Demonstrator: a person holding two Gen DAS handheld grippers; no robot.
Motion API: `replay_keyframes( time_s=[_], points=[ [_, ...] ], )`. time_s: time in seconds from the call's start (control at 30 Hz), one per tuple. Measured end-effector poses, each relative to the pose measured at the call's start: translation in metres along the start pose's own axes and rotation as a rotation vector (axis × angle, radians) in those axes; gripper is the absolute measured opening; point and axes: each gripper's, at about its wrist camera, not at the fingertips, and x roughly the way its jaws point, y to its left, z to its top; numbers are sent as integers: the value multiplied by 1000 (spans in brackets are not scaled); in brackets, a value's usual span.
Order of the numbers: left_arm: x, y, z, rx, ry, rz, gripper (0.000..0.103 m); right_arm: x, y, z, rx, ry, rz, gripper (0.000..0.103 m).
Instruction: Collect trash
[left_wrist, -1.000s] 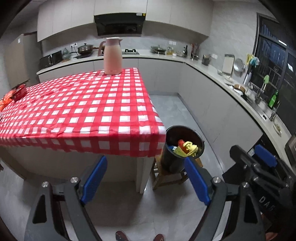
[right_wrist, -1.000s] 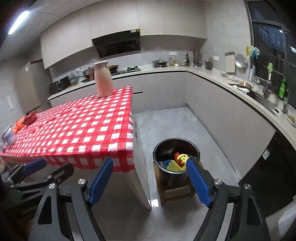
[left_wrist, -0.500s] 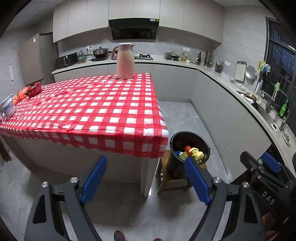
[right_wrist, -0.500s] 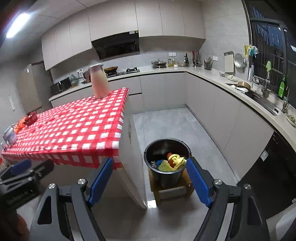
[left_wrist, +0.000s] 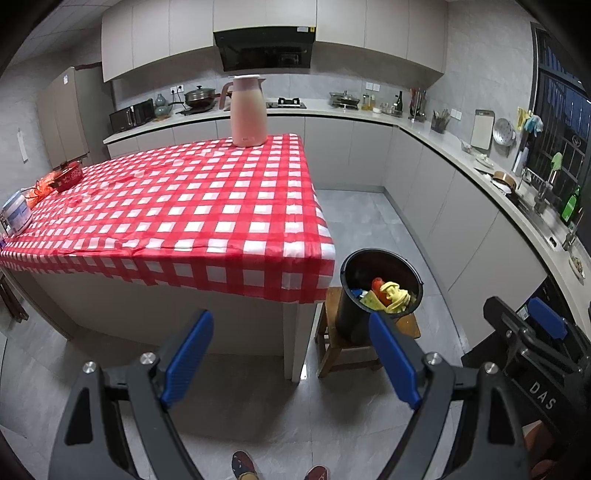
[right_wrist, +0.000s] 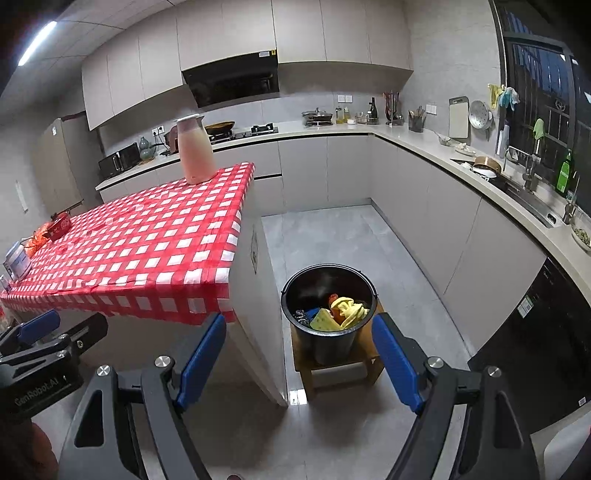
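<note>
Both claws, left claw (left_wrist: 290, 356) and right claw (right_wrist: 299, 360), gape empty (bucket (right_wrist: 328, 334) holds trash).

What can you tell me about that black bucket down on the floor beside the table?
The black bucket is round, open-topped and upright, dark and smooth like plastic, with a thin handle folded down at its rim. It does not stand on the floor itself but on a low wooden stool, just past the corner of the table with the red checked cloth. Inside lie crumpled yellow, red and blue scraps. Neither gripper touches it.
</note>
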Motion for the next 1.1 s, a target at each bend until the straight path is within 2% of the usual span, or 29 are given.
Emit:
replay_keyframes(
  time_s=[0.77, 1.1],
  points=[
    [-3, 5, -2, 0, 8, -2, 87, -3, 8, -2, -18, 4, 18, 83],
    [3, 5, -1, 8, 22, -30, 87, -4, 9, -3, -9, 3, 13, 83]
  ],
)
